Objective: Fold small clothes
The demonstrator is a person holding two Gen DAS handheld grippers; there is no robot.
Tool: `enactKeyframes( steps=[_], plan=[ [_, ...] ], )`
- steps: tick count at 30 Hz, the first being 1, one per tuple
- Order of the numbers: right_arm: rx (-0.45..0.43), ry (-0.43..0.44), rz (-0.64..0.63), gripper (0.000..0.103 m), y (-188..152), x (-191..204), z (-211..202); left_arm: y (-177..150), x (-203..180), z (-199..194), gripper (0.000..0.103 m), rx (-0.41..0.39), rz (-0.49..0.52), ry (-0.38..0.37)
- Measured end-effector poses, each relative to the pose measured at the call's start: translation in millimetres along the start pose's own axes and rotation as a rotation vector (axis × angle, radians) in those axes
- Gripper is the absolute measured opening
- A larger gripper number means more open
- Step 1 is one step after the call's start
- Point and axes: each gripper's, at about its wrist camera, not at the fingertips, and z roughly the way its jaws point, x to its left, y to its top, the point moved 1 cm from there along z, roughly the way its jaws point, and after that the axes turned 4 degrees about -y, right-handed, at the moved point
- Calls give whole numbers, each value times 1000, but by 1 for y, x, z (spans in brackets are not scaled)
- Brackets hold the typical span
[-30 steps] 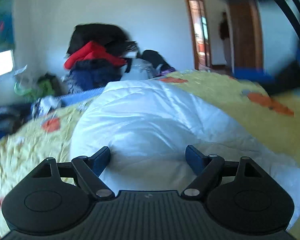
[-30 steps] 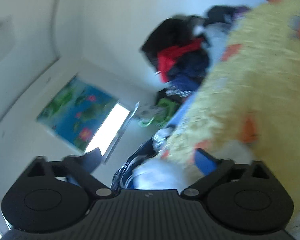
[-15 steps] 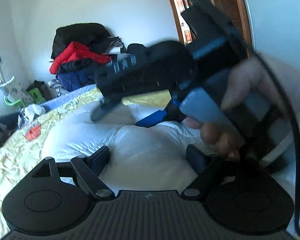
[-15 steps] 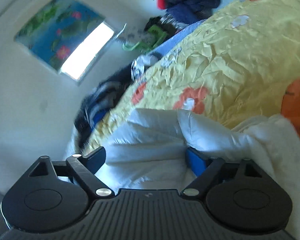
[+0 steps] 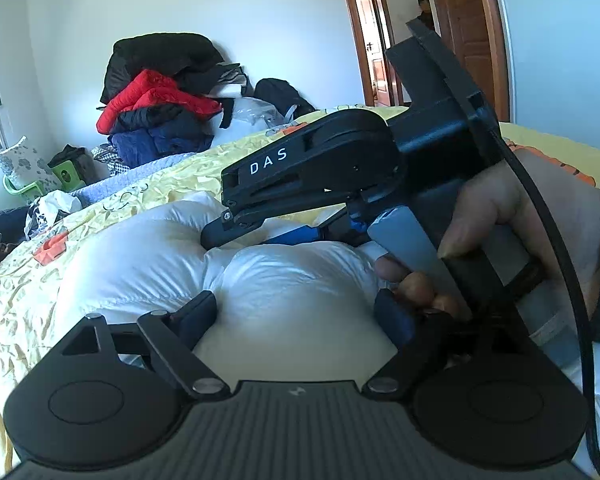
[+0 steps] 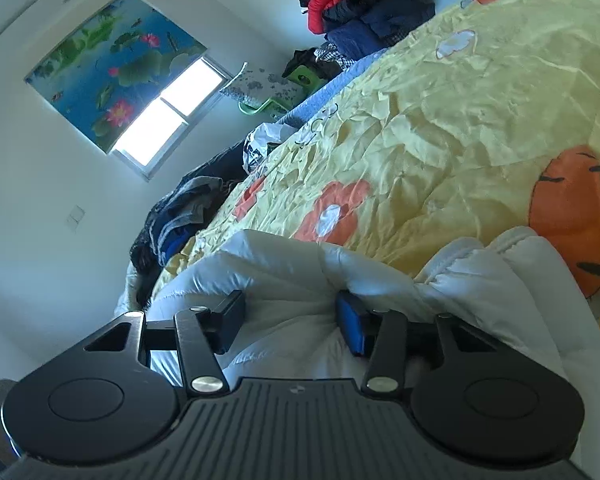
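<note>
A white puffy quilted jacket [image 5: 148,256] lies on the yellow flowered bedspread [image 5: 24,280]. My left gripper [image 5: 296,316] is open, its fingers resting on the jacket's padded bulge. My right gripper [image 6: 290,320] is half closed around a thick fold of the same jacket [image 6: 292,272], with padding bunched between the fingers. The right gripper also shows in the left wrist view [image 5: 260,232], held by a hand just beyond the left one, its fingers pressed into the jacket.
A heap of red, black and navy coats [image 5: 160,104] sits at the bed's far end. Dark clothes [image 6: 180,216] pile beside the bed under a window [image 6: 168,112]. A green stool [image 5: 66,168] stands by the wall. An open wooden doorway [image 5: 372,36] is at the back.
The right gripper swung in from the right onto the jacket and narrowed its fingers around a fold. The left gripper stayed open over the jacket.
</note>
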Motion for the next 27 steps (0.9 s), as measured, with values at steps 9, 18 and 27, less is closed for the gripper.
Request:
enactKeyframes(
  steps=[9, 18, 27],
  plan=[
    [22, -19, 35, 40, 3, -9, 7, 4, 9, 11, 90, 16, -30, -15],
    [-34, -107, 6, 85, 7, 38, -50, 16, 26, -52, 91, -69, -73, 27],
    [-248, 126, 156, 101, -57, 64, -146, 44, 100, -50, 103, -84, -341, 179]
  ],
)
